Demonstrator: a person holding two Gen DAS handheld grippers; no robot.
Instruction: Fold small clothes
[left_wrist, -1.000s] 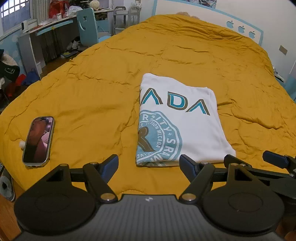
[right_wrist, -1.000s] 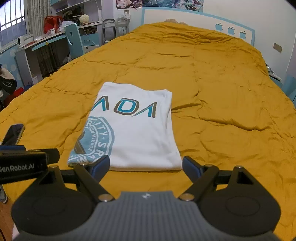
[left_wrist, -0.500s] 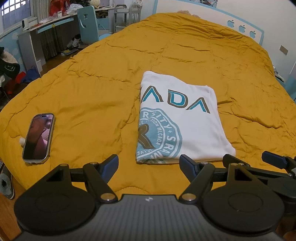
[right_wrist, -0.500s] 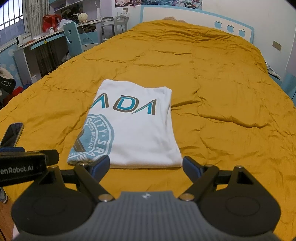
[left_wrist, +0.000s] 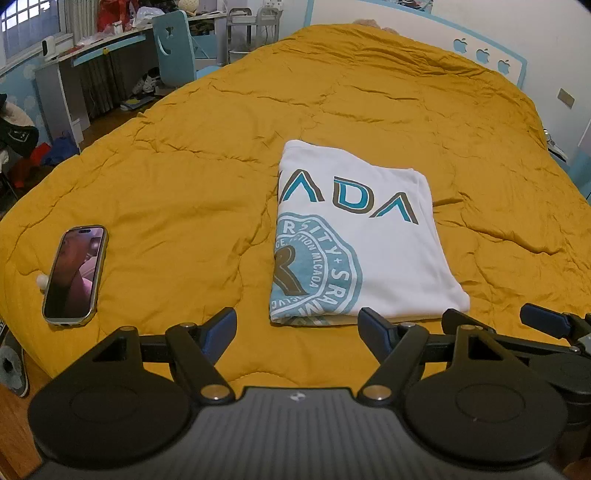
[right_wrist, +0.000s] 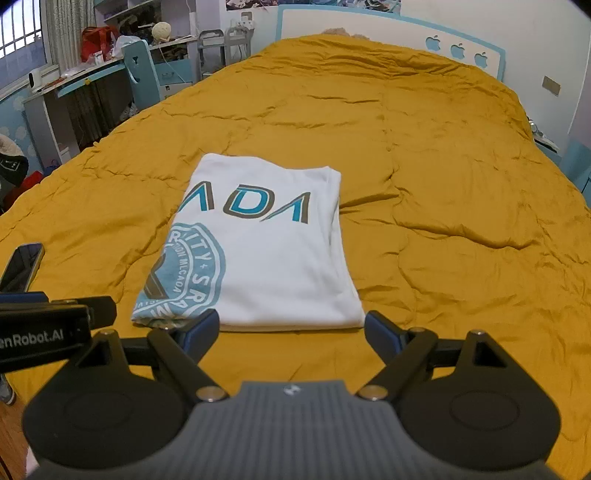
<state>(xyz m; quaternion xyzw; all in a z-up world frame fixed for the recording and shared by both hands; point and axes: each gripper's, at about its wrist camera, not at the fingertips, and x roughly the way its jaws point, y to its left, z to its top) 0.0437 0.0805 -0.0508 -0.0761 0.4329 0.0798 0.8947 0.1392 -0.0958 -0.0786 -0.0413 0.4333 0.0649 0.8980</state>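
A mustard quilt (left_wrist: 221, 177) covers the whole bed, a soft padded fabric with stitched panels and many shallow creases. It runs from the near edge to a white headboard (right_wrist: 369, 26) trimmed in pale blue, with three apple-shaped cutouts.

On the quilt, towards the near edge, lies the shirt (left_wrist: 388, 254), a white knit folded into a flat, tidy rectangle of several layers. Its long axis runs from the near edge of the bed away towards the headboard; the far end is slightly narrower and rounded. The print faces up: large teal and brown letters across the far half, reading upright from this side, and a round teal seal with a scalloped rim on the near left corner, cut off by the left fold. The near edge shows stacked layers.

Both grippers hang above the near edge of the bed, pointing down at the quilt, clear of the cloth. The left gripper (left_wrist: 297, 326) has its blue-padded fingers spread wide with nothing between them; the shirt's near left corner lies just beyond the gap. The right gripper (right_wrist: 291, 328) is likewise spread wide and empty, with the shirt's near edge just beyond its fingers. They are matte black plastic with round hinge discs.

A phone (left_wrist: 75, 275) lies face up on the quilt, well left of the shirt, glossy, with rounded corners, long axis also towards the headboard.
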